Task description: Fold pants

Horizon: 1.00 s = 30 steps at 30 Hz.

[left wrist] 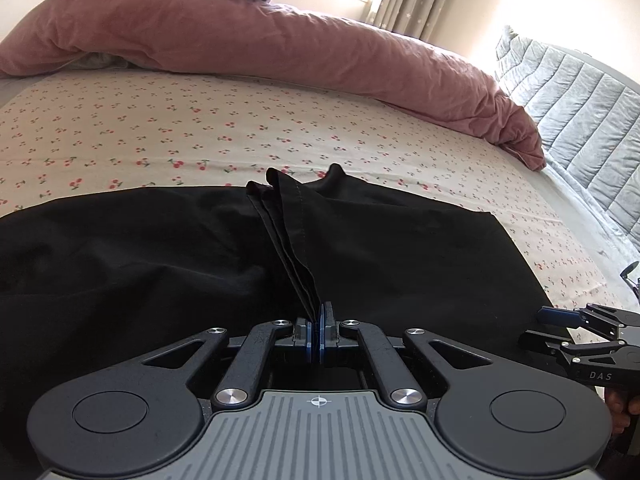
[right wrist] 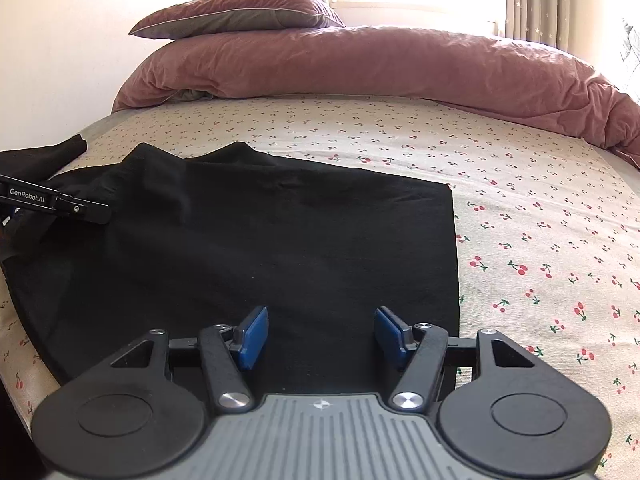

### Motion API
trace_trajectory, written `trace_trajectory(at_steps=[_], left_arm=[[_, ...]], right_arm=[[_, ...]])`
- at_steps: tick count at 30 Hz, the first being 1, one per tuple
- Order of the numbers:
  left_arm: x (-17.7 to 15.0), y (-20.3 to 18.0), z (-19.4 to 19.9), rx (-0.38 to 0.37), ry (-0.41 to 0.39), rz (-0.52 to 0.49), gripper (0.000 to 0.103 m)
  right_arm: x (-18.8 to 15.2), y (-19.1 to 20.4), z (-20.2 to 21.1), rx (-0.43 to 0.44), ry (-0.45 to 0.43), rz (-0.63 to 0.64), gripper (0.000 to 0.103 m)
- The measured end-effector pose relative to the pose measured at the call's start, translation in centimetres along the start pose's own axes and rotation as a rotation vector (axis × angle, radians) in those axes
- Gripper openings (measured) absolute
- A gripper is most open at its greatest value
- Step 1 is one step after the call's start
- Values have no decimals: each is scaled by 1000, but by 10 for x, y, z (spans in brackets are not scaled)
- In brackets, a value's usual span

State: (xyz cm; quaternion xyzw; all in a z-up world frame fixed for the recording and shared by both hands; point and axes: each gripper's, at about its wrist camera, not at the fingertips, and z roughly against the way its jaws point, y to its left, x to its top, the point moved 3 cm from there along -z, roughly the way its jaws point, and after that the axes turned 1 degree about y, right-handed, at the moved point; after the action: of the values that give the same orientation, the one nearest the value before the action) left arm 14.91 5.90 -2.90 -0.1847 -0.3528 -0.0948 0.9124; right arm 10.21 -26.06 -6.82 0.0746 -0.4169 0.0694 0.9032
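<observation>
Bed fills both views, covered by a pale sheet printed with small red cherries; a bunched pink duvet runs along its far side with a pillow on top, a curtain and a bright window behind. Black pants lie spread on the sheet, one straight edge toward the bare cherry print (right side in the right wrist view). Left gripper: jaws closed tight on a gathered, stitched edge of the pants, the fabric rising from the pads in a lifted fold above the flat cloth. Right gripper: jaws standing apart, blue pads clear on both sides, nothing pinched; black cloth lies beneath them. Whether the pads touch the cloth, cannot tell. A quilted grey cover shows past the duvet's end.
</observation>
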Motion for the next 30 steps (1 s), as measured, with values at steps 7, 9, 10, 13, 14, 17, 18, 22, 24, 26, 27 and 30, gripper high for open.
trace_trajectory(at_steps=[7, 9, 10, 13, 14, 17, 18, 22, 24, 26, 27, 30], left_arm=[[-2, 34, 13, 3, -6, 42, 1], [1, 46, 20, 8, -20, 59, 1], [2, 53, 24, 14, -29, 69, 1], [4, 79, 37, 42, -52, 120, 1], [4, 89, 41, 52, -58, 144, 1], [4, 115, 53, 77, -73, 221, 1], [4, 122, 57, 87, -81, 241, 1], [4, 143, 71, 137, -120, 287, 1], [4, 151, 76, 179, -141, 302, 1], [4, 159, 81, 231, -161, 311, 1], [3, 164, 83, 258, -171, 316, 1], [3, 177, 87, 348, -191, 321, 1]], right_arm=[[6, 12, -13, 3, -3, 31, 63], [8, 15, -16, 7, -8, 39, 63], [9, 17, -17, 11, -10, 42, 63], [11, 22, -20, 22, -19, 55, 63], [13, 25, -21, 26, -21, 61, 63], [15, 31, -24, 40, -28, 80, 63], [15, 33, -24, 43, -31, 86, 63], [17, 40, -27, 53, -37, 107, 63], [18, 43, -27, 60, -46, 119, 63], [18, 46, -26, 72, -56, 127, 63], [18, 47, -26, 76, -60, 131, 63], [17, 50, -25, 87, -65, 144, 63]])
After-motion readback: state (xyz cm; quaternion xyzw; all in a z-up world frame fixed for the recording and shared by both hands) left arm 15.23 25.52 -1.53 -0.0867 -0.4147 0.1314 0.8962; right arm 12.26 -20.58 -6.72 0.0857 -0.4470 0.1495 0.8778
